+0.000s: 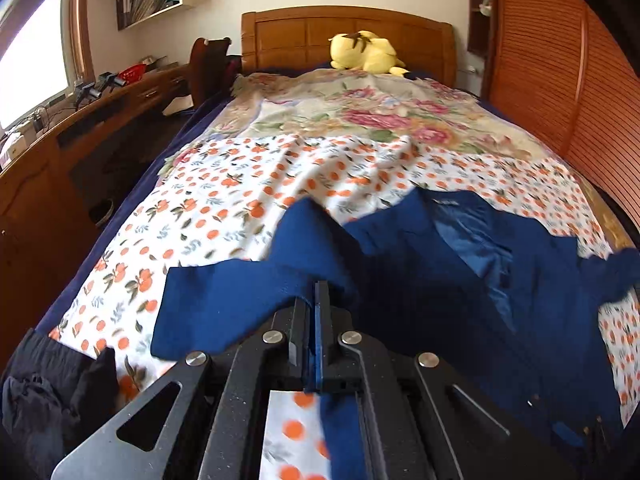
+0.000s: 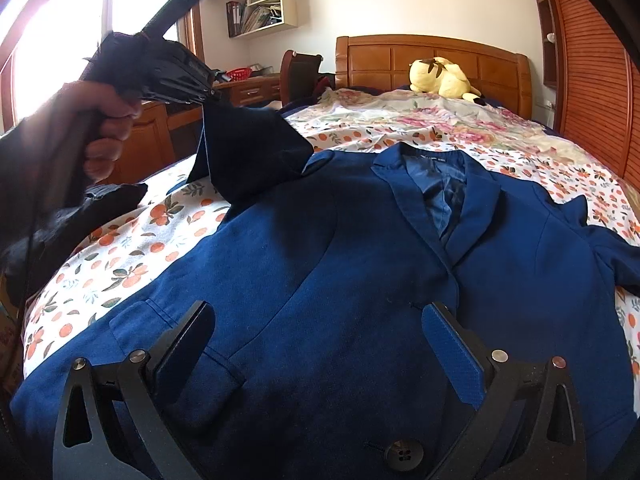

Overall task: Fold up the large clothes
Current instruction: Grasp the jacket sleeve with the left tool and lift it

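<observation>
Left hand-held gripper (image 2: pixel 208 94), upper left, clamped on the blue blazer's (image 2: pixel 360 260) sleeve (image 2: pixel 248 152), lifted off the bed (image 2: pixel 120 248); right hand-held gripper (image 2: pixel 316 344) gapes empty; next, probably lay sleeve across chest.

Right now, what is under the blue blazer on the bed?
Under the blue blazer lies the orange-print sheet, showing around its edges. Whatever sits beneath the blazer's body is covered. Its sleeve is lifted off the sheet, pinched in the left tool.
</observation>
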Action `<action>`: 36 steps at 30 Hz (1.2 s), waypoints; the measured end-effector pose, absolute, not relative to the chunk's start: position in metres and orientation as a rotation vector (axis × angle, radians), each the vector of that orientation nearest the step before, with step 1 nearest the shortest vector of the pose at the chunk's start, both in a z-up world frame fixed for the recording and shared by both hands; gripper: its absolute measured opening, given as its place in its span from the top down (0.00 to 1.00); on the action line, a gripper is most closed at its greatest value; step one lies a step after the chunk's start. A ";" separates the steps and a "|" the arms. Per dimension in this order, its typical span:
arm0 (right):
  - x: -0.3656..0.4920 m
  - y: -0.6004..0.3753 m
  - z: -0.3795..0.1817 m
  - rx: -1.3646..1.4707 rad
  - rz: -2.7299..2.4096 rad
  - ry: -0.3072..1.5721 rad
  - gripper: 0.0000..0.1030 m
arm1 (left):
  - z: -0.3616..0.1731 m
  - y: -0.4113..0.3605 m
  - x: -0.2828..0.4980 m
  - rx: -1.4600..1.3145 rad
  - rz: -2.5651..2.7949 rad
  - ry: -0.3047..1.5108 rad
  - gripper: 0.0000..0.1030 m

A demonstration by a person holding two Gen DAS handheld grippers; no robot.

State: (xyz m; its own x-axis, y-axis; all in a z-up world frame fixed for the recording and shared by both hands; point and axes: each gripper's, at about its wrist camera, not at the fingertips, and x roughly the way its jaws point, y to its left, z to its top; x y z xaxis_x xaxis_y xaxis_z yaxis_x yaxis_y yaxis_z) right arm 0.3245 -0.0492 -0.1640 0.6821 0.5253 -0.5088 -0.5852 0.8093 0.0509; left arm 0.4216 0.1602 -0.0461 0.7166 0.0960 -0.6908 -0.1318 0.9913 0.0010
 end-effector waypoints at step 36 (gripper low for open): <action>0.328 -0.048 -0.164 -0.134 0.629 0.556 0.00 | -0.190 0.323 0.463 -0.188 0.335 0.989 0.47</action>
